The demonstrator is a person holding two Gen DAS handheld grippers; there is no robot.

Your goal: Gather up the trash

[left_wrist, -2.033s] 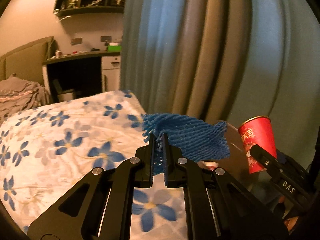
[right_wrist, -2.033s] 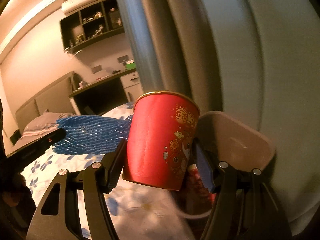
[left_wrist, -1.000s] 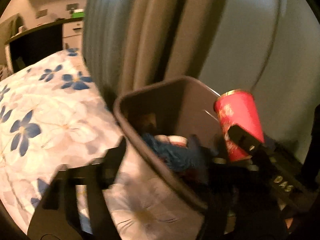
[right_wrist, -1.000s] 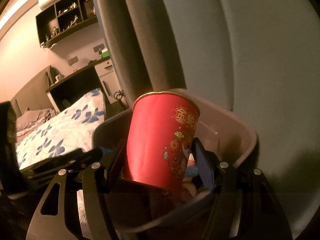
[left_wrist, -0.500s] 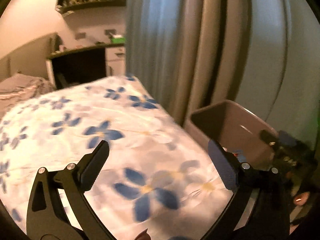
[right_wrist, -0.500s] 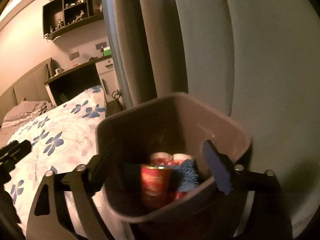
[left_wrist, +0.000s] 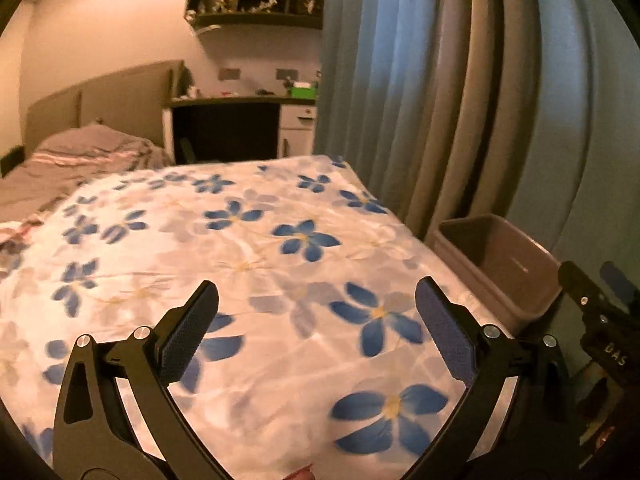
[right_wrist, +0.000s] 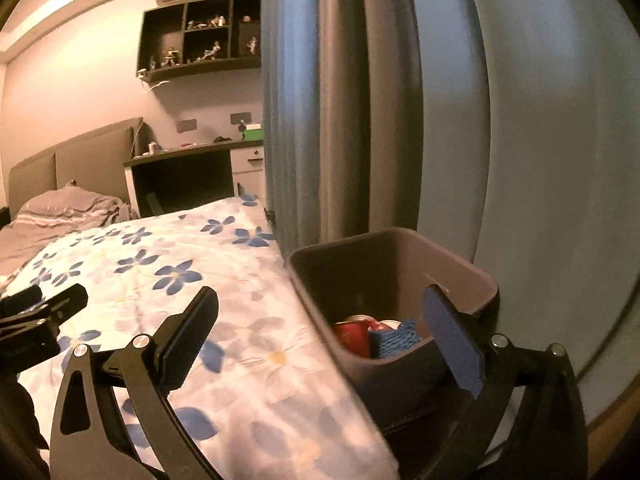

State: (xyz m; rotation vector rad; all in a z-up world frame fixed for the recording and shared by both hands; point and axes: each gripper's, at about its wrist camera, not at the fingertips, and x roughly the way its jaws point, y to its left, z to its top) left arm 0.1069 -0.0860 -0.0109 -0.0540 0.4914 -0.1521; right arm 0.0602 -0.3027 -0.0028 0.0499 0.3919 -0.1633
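A brown waste bin [right_wrist: 460,268] stands on the floor between the bed and the curtain. Inside it lie a red paper cup [right_wrist: 352,334] and a blue foam net [right_wrist: 394,340]. My right gripper [right_wrist: 320,291] hovers over the bed edge and the bin's near rim; its jaws are opening and nothing is between them. My left gripper [left_wrist: 317,284] is open and empty above the flowered bedspread [left_wrist: 240,240], left of the bin [left_wrist: 516,268]. The right gripper's black body [left_wrist: 600,320] shows at the right edge of the left wrist view.
Grey-blue curtains [right_wrist: 360,100] hang right behind the bin. A desk [left_wrist: 240,120] with small items and a wall shelf [left_wrist: 256,0] are at the far end. A rumpled grey blanket [left_wrist: 80,152] lies at the head of the bed.
The left gripper dropped the blue net into the bin and the right one dropped the red cup. Both jaws spread wide, and both grippers drew back and swung left toward the bed.
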